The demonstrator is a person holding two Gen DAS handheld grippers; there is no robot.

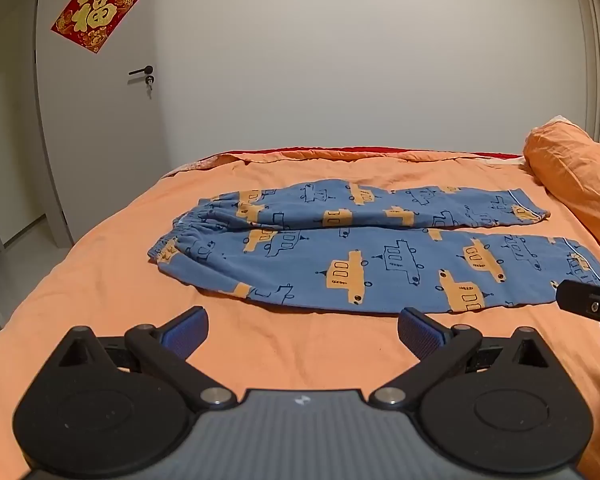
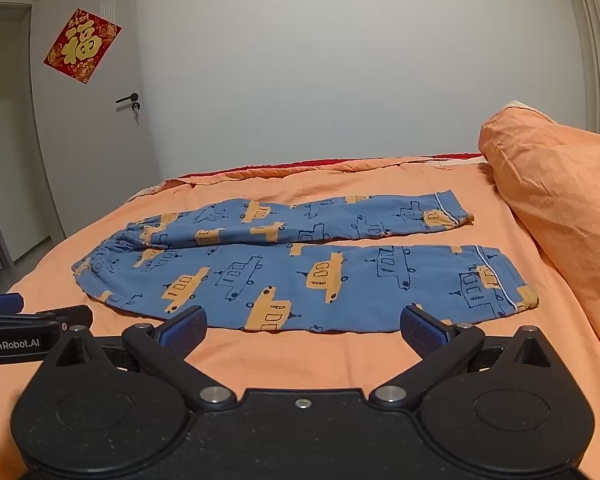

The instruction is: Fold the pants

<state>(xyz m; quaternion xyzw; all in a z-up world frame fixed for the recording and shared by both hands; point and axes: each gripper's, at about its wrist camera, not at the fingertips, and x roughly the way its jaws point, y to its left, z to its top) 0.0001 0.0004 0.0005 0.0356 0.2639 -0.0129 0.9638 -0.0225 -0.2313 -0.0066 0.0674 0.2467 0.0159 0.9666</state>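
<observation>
1. The blue pants (image 1: pixel 364 248) (printed with orange cars) are lying flat and unfolded on the orange bed (image 1: pixel 100 280), waistband toward the door (image 1: pixel 100 120), cuffs toward the pillow (image 1: pixel 580 184).
2. The left hand-held gripper (image 1: pixel 303 330) is hovering with its jaws spread wide, gripping nothing, just short of the near leg's edge.
3. The right hand-held gripper (image 2: pixel 303 330) is hanging equally wide apart and empty, near the same leg, closer to the cuff (image 2: pixel 500 280).
</observation>
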